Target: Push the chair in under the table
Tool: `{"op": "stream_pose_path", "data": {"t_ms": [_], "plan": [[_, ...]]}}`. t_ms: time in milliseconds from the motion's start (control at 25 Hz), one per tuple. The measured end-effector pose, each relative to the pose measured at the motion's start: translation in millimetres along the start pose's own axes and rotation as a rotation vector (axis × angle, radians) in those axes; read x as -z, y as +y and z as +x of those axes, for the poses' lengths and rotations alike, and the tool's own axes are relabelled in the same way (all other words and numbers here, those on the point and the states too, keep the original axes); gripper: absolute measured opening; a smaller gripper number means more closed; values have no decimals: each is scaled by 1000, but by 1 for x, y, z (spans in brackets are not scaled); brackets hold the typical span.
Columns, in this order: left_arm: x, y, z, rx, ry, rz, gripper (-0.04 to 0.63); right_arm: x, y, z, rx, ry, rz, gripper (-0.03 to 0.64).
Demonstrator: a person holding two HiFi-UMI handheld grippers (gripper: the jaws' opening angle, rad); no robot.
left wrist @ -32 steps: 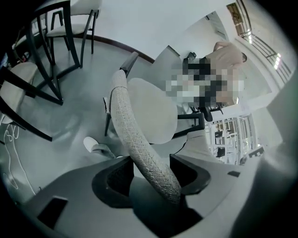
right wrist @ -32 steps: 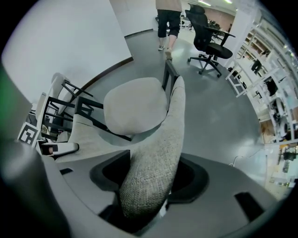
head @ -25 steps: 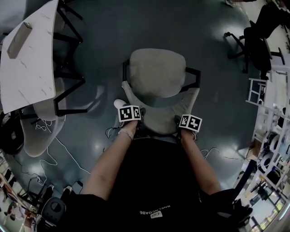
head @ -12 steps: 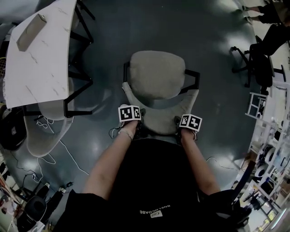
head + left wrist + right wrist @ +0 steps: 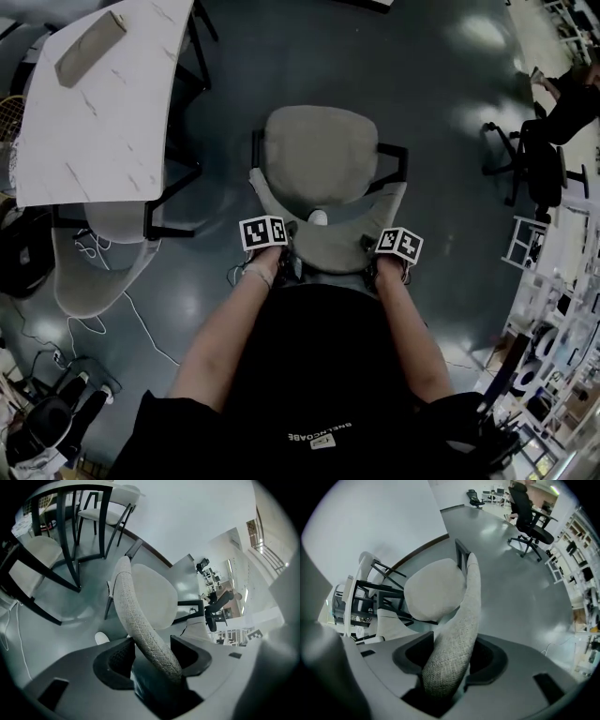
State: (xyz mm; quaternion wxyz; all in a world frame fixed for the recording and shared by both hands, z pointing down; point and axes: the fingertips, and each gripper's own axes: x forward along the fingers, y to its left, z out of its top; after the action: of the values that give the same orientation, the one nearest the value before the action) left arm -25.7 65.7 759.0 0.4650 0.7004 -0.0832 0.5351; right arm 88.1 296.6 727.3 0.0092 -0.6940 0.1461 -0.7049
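Observation:
The grey fabric chair (image 5: 321, 155) with black arms stands in the middle of the head view, its seat facing away from me. Its curved backrest (image 5: 330, 251) lies just before my hands. My left gripper (image 5: 274, 251) is shut on the backrest's left end, and in the left gripper view the backrest (image 5: 140, 616) runs between the jaws of this gripper (image 5: 152, 656). My right gripper (image 5: 389, 261) holds the right end; its jaws are closing with the backrest (image 5: 461, 620) filling the gap of this gripper (image 5: 450, 660). The white table (image 5: 103, 112) is at the upper left.
A second grey chair (image 5: 94, 267) sits by the table's black legs (image 5: 173, 183). A long box (image 5: 91, 49) lies on the tabletop. Cables (image 5: 112, 323) trail over the floor at the left. Black office chairs (image 5: 534, 164) and white shelving (image 5: 525, 244) stand at the right.
The table has slid rightward and downward in the head view, nearer to the chair. Both grippers have stayed on the backrest and moved along with the chair.

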Motion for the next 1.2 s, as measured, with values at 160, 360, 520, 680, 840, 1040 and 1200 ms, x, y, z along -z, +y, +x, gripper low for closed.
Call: {"op": "stream_pose_path", "data": {"t_ms": [160, 360, 520, 680, 840, 1040, 1200], "plan": [[-17, 5, -7, -4, -49, -37, 238, -15, 17, 2, -11, 16, -35, 223], [-29, 12, -11, -6, -85, -73, 236, -31, 34, 8, -12, 36, -95, 224], [-35, 14, -13, -7, -96, -104, 236, -48, 44, 10, -18, 42, -138, 224], [-40, 11, -12, -7, -126, -135, 236, -68, 52, 12, -7, 40, -207, 224], [-45, 11, -11, -6, -149, -172, 237, -84, 60, 15, 6, 45, -271, 224], [-52, 12, -11, -5, -186, -233, 238, -109, 76, 20, 11, 59, -372, 224], [-60, 15, -12, -4, -230, -296, 238, -130, 95, 27, 8, 73, -454, 224]]}}
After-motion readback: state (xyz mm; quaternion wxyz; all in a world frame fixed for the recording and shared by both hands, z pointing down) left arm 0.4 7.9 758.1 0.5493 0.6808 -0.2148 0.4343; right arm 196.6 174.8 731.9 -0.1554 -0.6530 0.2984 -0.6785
